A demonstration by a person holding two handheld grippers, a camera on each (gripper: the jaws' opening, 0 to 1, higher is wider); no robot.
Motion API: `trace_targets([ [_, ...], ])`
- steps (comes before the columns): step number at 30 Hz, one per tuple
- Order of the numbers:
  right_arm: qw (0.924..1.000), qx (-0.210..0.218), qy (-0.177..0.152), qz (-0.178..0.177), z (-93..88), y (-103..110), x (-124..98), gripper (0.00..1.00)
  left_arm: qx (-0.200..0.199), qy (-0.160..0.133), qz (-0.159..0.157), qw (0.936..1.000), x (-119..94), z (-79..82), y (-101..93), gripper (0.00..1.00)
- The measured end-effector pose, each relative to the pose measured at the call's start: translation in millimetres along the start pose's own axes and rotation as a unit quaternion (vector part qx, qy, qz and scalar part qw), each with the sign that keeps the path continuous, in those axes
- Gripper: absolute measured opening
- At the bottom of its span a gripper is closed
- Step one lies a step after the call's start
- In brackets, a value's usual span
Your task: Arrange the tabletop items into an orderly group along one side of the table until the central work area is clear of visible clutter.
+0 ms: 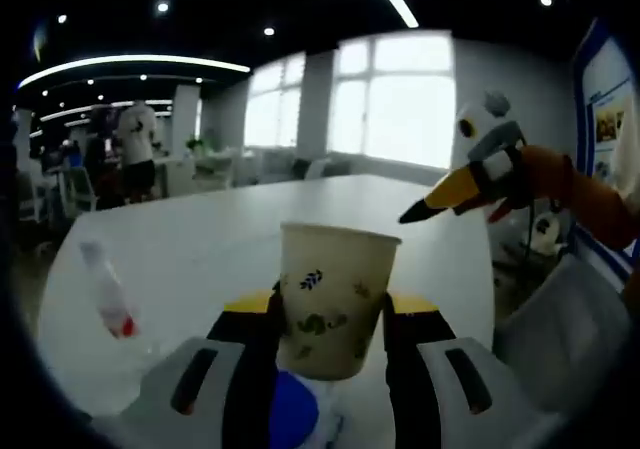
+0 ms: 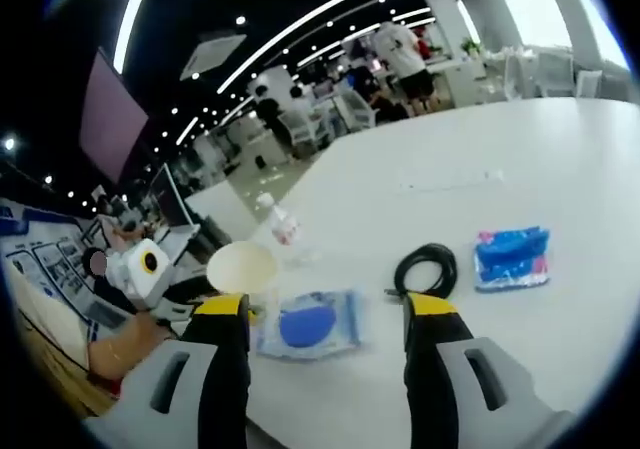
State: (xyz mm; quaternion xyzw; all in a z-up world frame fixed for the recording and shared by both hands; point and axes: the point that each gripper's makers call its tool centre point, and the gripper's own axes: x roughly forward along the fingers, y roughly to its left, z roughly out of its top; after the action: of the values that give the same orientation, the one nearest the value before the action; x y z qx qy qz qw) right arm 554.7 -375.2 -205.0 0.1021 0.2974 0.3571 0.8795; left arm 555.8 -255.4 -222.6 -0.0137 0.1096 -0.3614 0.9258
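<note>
We hold the paper cup [image 1: 335, 299] clamped between the jaws of the left gripper [image 1: 332, 319], above the white table [image 1: 200, 239]. The right gripper [image 2: 325, 319] is wide open and holds nothing — below it lies the wrapped blue pack [image 2: 305, 326], with the black cable coil [image 2: 427, 269] and the blue packet [image 2: 512, 257] to its right. The small bottle [image 2: 279, 221] lies farther off. Risk: excess squeeze may crush the thin cup — or a tilt may drop it on the pack.
</note>
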Motion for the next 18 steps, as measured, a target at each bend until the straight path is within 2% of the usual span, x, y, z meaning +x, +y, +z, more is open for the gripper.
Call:
trace_targets([
  [5, 0.9995, -0.032, -0.001, 0.001, -1.0, -9, 11, 0.64, -0.003, -0.024, 0.027, 0.9994, 7, 4.3, 25.5, 0.39],
  [8, 0.9988, -0.048, 0.007, -0.003, -2.7, -19, 19, 0.64, -0.037, -0.053, 0.038, 0.9972, 13, 7.9, 41.0, 0.39],
  [10, 0.998, -0.062, 0.015, -0.005, -4.3, -25, 26, 0.65, -0.056, -0.054, 0.047, 0.9958, 17, 3.9, 52.2, 0.39],
  [12, 0.9969, -0.075, 0.024, -0.008, -6.8, -31, 34, 0.66, -0.055, -0.05, 0.059, 0.9955, 21, -1.9, 63.0, 0.39],
  [15, 0.9943, -0.102, 0.03, 0.0, -8.7, -36, 47, 0.66, -0.053, -0.059, 0.068, 0.9945, 26, -4.4, 73.8, 0.39],
  [17, 0.9928, -0.116, 0.031, 0.0, -9.5, -39, 55, 0.66, -0.056, -0.074, 0.074, 0.9929, 29, -5.7, 83.5, 0.39],
  [18, 0.9897, -0.138, 0.039, -0.001, -11.6, -43, 64, 0.66, -0.052, -0.092, 0.082, 0.9911, 31, -3.3, 89.6, 0.39],
])
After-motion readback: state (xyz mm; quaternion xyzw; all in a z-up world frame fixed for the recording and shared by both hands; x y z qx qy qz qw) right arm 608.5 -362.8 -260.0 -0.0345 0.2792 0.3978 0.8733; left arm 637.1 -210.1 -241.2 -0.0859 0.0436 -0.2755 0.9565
